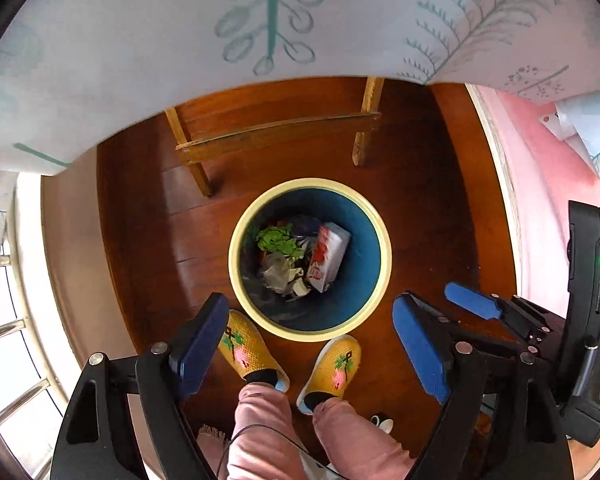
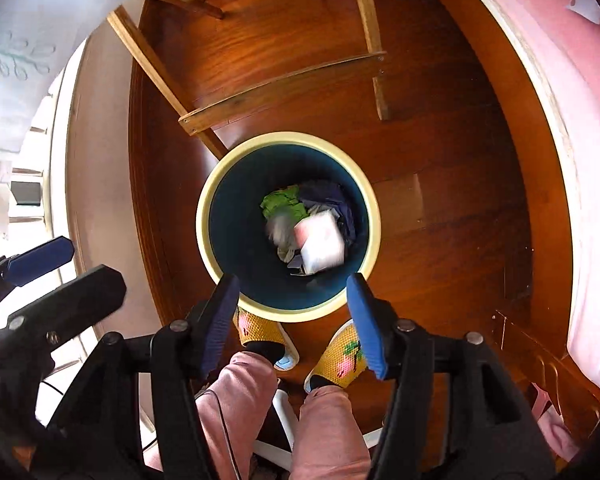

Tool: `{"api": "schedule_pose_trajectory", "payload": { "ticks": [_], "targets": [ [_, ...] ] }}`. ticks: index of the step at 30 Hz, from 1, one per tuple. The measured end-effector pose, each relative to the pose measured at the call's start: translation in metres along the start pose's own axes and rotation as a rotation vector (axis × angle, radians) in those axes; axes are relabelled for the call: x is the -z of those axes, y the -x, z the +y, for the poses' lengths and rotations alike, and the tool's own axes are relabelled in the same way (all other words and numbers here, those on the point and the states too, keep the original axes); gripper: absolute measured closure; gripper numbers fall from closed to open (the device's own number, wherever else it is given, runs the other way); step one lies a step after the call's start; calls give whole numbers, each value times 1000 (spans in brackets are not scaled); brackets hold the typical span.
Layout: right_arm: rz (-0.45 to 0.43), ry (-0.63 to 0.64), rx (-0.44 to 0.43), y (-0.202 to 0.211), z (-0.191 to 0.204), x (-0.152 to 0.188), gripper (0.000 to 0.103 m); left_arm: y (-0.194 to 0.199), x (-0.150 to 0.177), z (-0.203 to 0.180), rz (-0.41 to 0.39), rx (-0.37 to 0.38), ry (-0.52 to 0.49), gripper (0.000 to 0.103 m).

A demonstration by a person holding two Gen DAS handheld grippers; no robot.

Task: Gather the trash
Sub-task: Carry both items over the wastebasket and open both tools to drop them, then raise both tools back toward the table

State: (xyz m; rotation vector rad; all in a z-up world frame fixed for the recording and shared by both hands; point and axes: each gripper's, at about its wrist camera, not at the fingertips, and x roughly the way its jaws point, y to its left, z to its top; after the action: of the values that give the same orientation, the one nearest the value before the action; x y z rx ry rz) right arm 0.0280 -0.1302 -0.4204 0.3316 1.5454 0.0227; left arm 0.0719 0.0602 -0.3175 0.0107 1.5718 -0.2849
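A round bin (image 1: 236, 256) with a cream rim and blue inside stands on the wooden floor; it also shows in the right wrist view (image 2: 204, 216). Inside lie a red and white packet (image 1: 329, 256), green crumpled paper (image 1: 278, 239), a clear wrapper (image 1: 277, 272) and dark scraps. In the right wrist view the white packet (image 2: 320, 244) and a grey piece (image 2: 280, 229) look blurred. My left gripper (image 1: 312, 344) is open and empty above the bin's near side. My right gripper (image 2: 292, 320) is open and empty above the bin's near rim; it also shows in the left wrist view (image 1: 460, 304).
The person's feet in yellow slippers (image 1: 248, 344) stand just before the bin. A wooden table's legs and crossbar (image 1: 276, 132) are behind the bin, under a white leaf-print tablecloth (image 1: 180, 40). A pink wall (image 1: 548, 184) is at the right, window bars (image 1: 16, 360) at the left.
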Motion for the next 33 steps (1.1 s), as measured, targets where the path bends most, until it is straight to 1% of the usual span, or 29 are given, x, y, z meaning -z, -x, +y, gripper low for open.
{"api": "schedule_pose_trajectory", "payload": {
  "ticks": [5,9,14,18,22,25,30,33],
  "targets": [
    [3,-12,-10,25,-1,-2,49,41,3,-1,-29,-39,3,18],
    [13,-24,-31,58,3,1,49,91,7,-6,-65,-70,-15,18],
    [-3,-12,-44,117,16,12,48,169,14,-11,-128,-90,-28,18],
    [-32,9,-56,175,24,21,47,234,22,-15,-191,-104,-65,18],
    [-94,36,-79,235,31,26,45,293,32,-16,-277,-106,-66,18],
    [-162,54,-95,276,36,28,45,331,37,-13,-333,-107,-48,22],
    [-291,84,-116,339,40,28,45,379,44,-13,-400,-95,-13,28],
    [-357,102,-132,371,43,26,45,399,47,-19,-438,-95,-17,29]
  ]
}}
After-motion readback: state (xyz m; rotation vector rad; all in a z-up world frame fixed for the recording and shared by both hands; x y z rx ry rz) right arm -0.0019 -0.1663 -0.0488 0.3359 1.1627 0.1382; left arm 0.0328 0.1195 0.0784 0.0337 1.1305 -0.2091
